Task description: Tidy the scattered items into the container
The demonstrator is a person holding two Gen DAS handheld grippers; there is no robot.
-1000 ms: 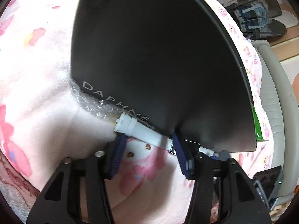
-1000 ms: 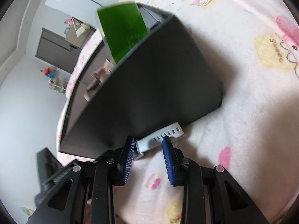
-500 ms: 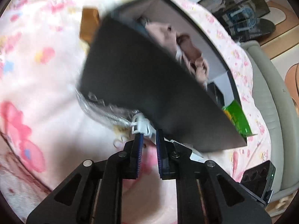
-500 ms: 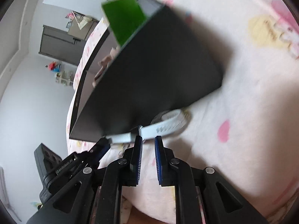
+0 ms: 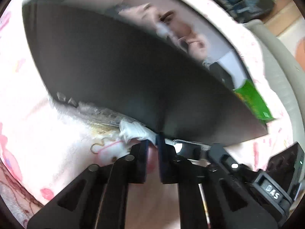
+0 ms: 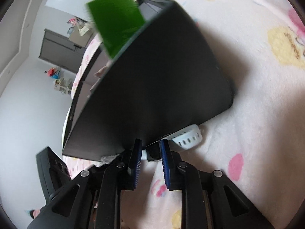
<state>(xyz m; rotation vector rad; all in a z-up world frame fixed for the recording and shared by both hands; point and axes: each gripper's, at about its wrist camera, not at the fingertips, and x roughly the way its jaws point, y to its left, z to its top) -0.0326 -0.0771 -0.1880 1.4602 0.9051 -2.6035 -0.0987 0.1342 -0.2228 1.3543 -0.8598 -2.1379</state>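
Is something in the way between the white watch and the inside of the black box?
Yes. The white watch lies on the blanket at the foot of the black box, against its tall side wall. That wall stands between the watch and the open top, so the watch probably has to go up and over it.

The black box (image 5: 118,72) hides most of the white strap (image 6: 187,136).

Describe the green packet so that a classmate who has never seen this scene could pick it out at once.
Find the big black box on the pink cartoon blanket. At one corner a flat green packet sticks up above its rim, the only bright green thing there.
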